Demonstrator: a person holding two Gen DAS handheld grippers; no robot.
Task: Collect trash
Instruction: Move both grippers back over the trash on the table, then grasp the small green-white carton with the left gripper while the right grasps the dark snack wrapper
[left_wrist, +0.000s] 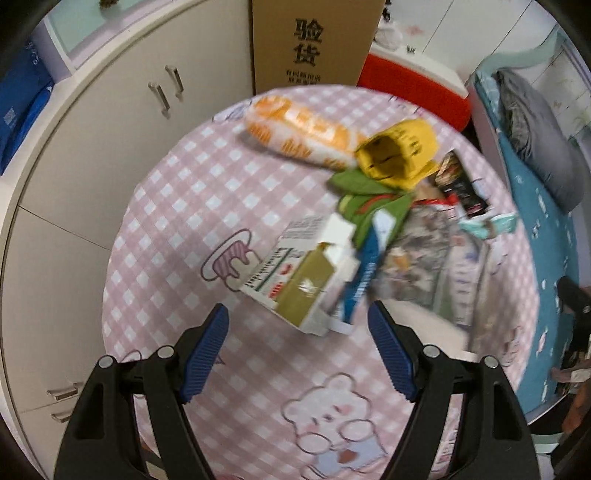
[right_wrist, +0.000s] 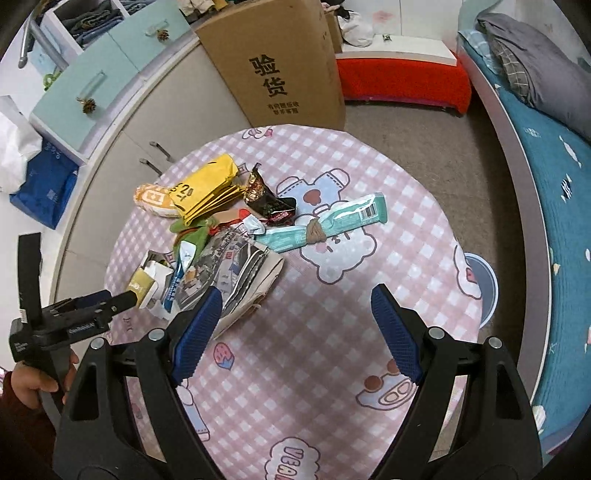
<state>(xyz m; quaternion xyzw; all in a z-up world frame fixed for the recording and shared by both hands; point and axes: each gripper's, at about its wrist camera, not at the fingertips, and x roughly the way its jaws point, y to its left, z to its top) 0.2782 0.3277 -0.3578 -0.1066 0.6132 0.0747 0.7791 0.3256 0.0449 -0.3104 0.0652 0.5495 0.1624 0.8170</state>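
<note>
A round table (right_wrist: 332, 369) under a pink checked cloth is filling both views, its near edge cut off by the frames. Behind it a tall cardboard box (right_wrist: 280, 66) is standing with its top running out of the picture, and beside that a cream cabinet (left_wrist: 110, 147) is curving away under the fisheye. A grey bin (right_wrist: 480, 284) is peeking out past the table's right rim, mostly hidden by the cloth.

The trash is lying in a loose heap on the left half of the table: a crumpled newspaper (right_wrist: 236, 273) partly covered by the right tong's left finger, a yellow bag (right_wrist: 210, 188), an orange-and-white wrapper (left_wrist: 299, 133) blurred in the left view, a knotted teal wrapper (right_wrist: 332, 223), a dark foil wrapper (right_wrist: 266, 199) and a small green-and-white carton (left_wrist: 303, 280).

The left gripper (left_wrist: 297, 326) is gaping wide and holding nothing, its blue pads either side of the carton's near end; whether they are touching it is hard to tell through the blur. The right gripper (right_wrist: 295, 306) is likewise spread wide, empty above the cloth.
</note>
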